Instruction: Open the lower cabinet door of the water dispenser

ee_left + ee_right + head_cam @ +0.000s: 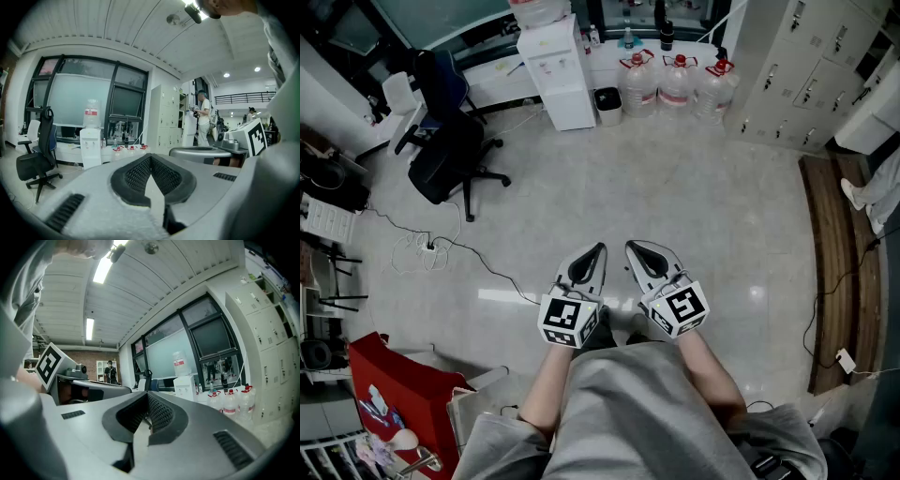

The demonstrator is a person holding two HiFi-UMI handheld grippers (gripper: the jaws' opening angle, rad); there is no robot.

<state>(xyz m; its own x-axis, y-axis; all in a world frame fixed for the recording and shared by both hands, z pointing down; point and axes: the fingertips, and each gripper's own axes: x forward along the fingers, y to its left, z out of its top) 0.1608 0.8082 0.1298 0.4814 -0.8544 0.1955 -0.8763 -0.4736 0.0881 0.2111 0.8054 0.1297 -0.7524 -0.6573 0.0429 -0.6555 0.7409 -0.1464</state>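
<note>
Pale, glossy floor (675,216) filled most of the head view, with the task's thing far off across it. The step in hand looked to be the approach, since nothing was within reach. Both tools were empty and closed. The left hand-held gripper (592,258) had its jaws pressed together with nothing between them, and so did the right hand-held gripper (639,253). To do this well, one of them would probably need to open before arriving, so a jaw could hook the door's edge or handle. No handle could be made out from this far. The path ahead was open. A black cable (478,258) trailed on the floor to the left, and an office chair (450,155) stood further left and farther away. Keeping to the middle would likely avoid both. At the far wall stood the white water dispenser (555,70), with its lower cabinet door (570,101) shut. A row of water bottles (677,86) stood just to its right, near enough that the door's swing might need checking.

The person's forearms came forward from the grey shirt, close together. The two hand-held grippers sat side by side, near each other but apart, and low in front of the body. Both pointed roughly level toward the far wall, the left tipped slightly down. In the left gripper view the dispenser lay left of the closed jaws; in the right gripper view it lay right of them.
</note>
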